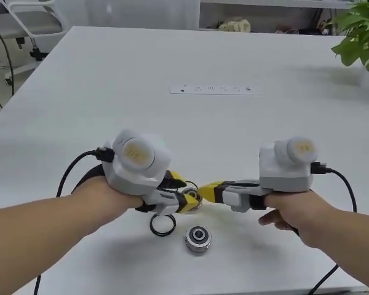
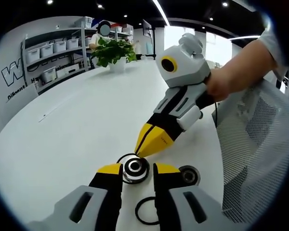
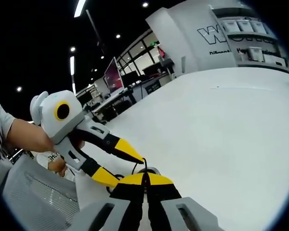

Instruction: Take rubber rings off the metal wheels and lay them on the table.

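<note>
An office-like workspace with a lab feel. In the head view a wide white meeting table (image 1: 172,61) carries a flush socket strip (image 1: 215,90) at twelve o'clock, with a swivel office chair (image 1: 24,21) at ten o'clock and a potted plant (image 1: 360,37) at two. The left gripper view shows wall shelves of storage bins (image 2: 53,60) at ten o'clock, large wall lettering (image 2: 9,74) and a mesh chair back (image 2: 260,144); the right gripper view shows desks with a monitor (image 3: 113,74) under ceiling strip lights (image 3: 80,7).

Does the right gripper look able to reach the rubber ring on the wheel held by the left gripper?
Probably yes. The left gripper clamps the wheel by its sides, leaving the rubber ring free on top, and the shut tips of the right gripper seem to pinch it there.
</note>
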Demonstrator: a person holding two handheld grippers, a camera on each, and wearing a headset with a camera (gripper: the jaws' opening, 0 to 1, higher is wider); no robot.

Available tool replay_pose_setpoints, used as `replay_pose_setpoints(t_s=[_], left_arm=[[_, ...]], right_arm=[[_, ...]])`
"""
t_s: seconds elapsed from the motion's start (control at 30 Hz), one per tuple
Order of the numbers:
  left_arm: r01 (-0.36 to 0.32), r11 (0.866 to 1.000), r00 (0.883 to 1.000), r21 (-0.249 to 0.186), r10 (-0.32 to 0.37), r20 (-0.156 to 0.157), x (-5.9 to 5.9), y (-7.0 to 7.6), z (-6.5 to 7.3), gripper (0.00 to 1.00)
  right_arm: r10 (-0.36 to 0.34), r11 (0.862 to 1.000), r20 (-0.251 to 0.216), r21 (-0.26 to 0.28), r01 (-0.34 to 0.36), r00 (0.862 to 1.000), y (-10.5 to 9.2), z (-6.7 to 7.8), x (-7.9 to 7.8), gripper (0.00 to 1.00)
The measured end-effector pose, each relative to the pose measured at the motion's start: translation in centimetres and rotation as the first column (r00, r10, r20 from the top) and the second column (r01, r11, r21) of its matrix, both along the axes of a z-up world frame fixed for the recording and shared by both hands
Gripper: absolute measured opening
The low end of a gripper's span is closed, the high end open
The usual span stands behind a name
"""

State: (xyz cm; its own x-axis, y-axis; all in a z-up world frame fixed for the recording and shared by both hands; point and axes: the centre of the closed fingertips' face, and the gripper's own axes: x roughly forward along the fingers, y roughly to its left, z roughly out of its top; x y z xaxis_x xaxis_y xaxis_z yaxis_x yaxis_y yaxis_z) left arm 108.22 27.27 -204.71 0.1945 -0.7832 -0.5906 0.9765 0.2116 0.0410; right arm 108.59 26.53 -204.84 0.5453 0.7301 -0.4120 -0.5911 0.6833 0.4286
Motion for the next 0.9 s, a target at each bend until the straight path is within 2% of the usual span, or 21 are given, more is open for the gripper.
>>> replay_pose_setpoints(t_s=[0.4,0.9], left_arm=[[0.007,0.998,1.0,-0.065,-0.007,-0.002,-1.3,1.2,2.4,0.36],[-0.041,0.99,0.999,-0.133,0.042,0.009,-2.1,4.0,5.0,0.5]], right_arm=[[0.004,1.0,0.001,0.029,-0.004,1.0,0.6,1.0,-0.5,0.0],[0.021,0.997,0.006,0.07,-0.021,1.0,1.8,2.5,-1.4,0.0]])
